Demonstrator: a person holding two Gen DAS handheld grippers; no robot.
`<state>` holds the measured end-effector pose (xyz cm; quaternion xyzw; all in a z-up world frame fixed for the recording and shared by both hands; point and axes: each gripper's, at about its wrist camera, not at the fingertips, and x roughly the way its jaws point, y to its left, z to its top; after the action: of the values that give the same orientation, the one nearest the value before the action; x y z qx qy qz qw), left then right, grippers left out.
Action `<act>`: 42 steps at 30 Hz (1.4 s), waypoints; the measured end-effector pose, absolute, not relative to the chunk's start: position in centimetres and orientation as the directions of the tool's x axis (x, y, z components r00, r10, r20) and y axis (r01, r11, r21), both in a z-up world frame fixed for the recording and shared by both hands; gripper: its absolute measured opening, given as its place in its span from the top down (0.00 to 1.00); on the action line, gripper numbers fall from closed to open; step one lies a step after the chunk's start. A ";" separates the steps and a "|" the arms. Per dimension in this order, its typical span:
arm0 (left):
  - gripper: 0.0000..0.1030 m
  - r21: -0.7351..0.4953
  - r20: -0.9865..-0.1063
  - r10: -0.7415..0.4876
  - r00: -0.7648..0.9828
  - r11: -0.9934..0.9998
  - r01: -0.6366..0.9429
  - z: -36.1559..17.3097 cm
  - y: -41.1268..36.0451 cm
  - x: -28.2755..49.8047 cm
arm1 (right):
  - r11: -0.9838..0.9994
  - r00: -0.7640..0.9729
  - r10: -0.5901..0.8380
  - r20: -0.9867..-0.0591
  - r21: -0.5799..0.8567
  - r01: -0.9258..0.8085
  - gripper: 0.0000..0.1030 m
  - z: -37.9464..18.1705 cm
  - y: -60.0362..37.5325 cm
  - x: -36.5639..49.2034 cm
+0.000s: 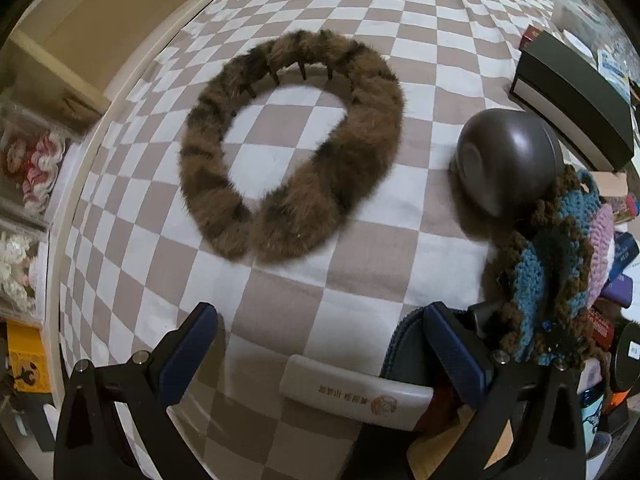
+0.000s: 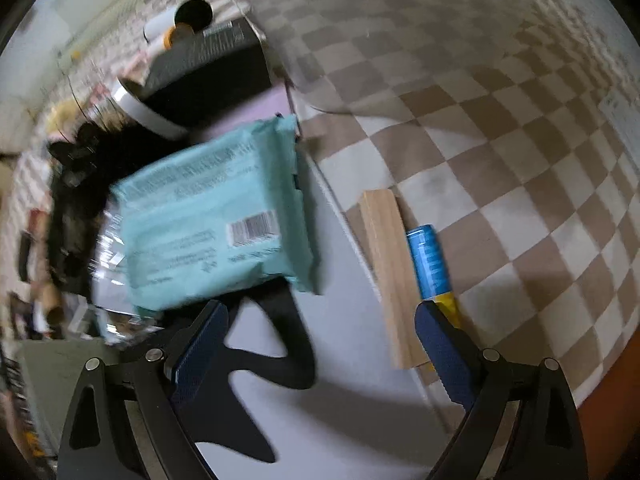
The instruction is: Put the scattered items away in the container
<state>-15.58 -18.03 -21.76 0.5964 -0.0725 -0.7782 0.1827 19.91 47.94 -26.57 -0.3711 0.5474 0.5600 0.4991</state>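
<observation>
A furry brown headband [image 1: 288, 148] with dark comb teeth lies flat on the checked cloth [image 1: 420, 40], ahead of my left gripper [image 1: 318, 316]. That gripper is open and holds nothing. A white bar with printed characters [image 1: 352, 396] lies low between its fingers. A crocheted blue, brown and pink piece [image 1: 560, 264] sits at the right. In the blurred right wrist view, my right gripper [image 2: 322, 312] is open and empty over a pale grey surface [image 2: 360, 400]. A teal packet [image 2: 212, 220] lies just ahead of it, with a flat black shape [image 2: 288, 344] below the packet.
A dark grey dome [image 1: 508, 156] and a black box [image 1: 576, 100] stand right of the headband. A wooden block [image 2: 390, 276] and a blue and yellow tube [image 2: 430, 268] lie along the grey surface's edge. A black box [image 2: 212, 64] and dark clutter [image 2: 76, 200] sit beyond the packet.
</observation>
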 end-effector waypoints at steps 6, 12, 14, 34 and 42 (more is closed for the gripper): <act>0.00 0.320 -0.906 -0.361 -0.223 -0.926 0.198 -21.7 -18.6 -15.7 | 0.073 -0.246 0.150 -0.958 0.259 -0.963 0.06 -26.5 47.9 19.3; 0.00 0.309 -0.913 -0.347 -0.216 -0.932 0.189 -21.6 -18.9 -15.5 | 0.007 -0.277 0.145 -0.950 0.281 -0.960 0.06 -25.9 47.6 17.8; 0.00 0.302 -0.917 -0.339 -0.212 -0.935 0.186 -21.6 -19.1 -15.4 | 0.019 -0.255 0.143 -0.956 0.260 -0.965 0.06 -26.1 47.7 18.1; 0.00 0.167 -0.983 -0.175 -0.063 -0.979 0.121 -22.4 -20.1 -14.6 | 0.010 -0.224 0.056 -0.973 0.225 -0.974 0.00 -28.7 48.0 18.7; 0.00 0.124 -0.992 -0.123 -0.020 -0.992 -0.013 -22.6 -18.4 -12.1 | 0.076 -0.273 0.078 -0.959 0.279 -0.957 0.00 -28.5 48.1 19.6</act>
<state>-12.06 -18.41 -22.63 0.6988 -0.0489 -0.7126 0.0387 19.63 48.12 -28.54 -0.3862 0.5693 0.5592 0.4627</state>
